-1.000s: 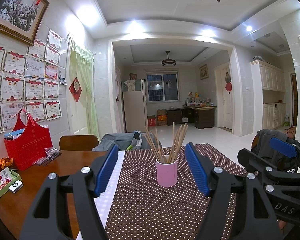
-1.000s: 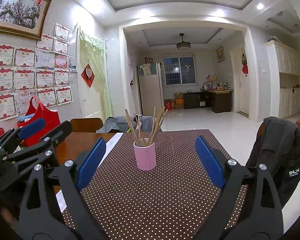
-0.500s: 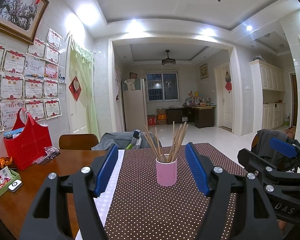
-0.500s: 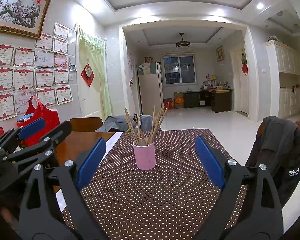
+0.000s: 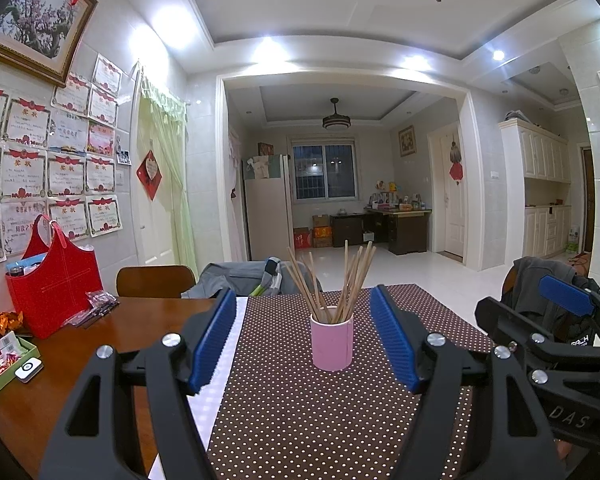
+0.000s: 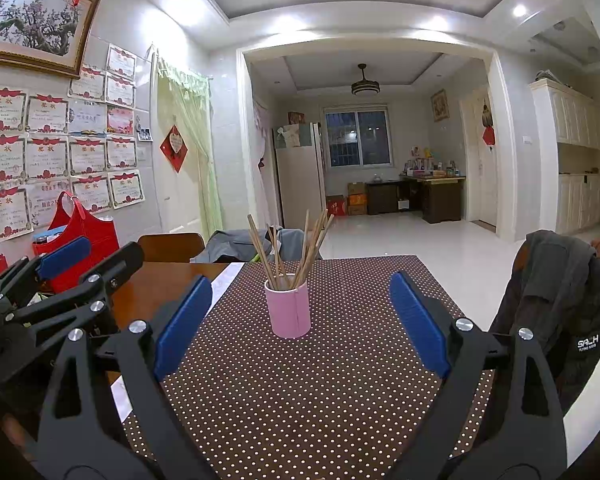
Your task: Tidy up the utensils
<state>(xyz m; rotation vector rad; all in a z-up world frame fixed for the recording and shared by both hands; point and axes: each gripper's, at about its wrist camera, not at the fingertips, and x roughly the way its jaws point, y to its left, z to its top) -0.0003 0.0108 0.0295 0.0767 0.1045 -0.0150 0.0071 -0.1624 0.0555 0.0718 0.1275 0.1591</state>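
A pink cup (image 5: 332, 342) stands upright on the brown dotted tablecloth (image 5: 300, 420); it also shows in the right wrist view (image 6: 288, 308). Several wooden chopsticks (image 5: 336, 280) stand in it, fanned out, and show in the right wrist view too (image 6: 292, 248). My left gripper (image 5: 304, 316) is open and empty, with the cup straight ahead between its blue pads. My right gripper (image 6: 300, 304) is open and empty, with the cup ahead, slightly left of centre. Each gripper shows at the edge of the other's view.
A red bag (image 5: 54, 284) stands at the left by the wall on the bare wooden table (image 5: 112, 336). A green tray (image 5: 4, 364) lies at the table's left edge. A chair with a dark jacket (image 6: 556, 304) stands at the right.
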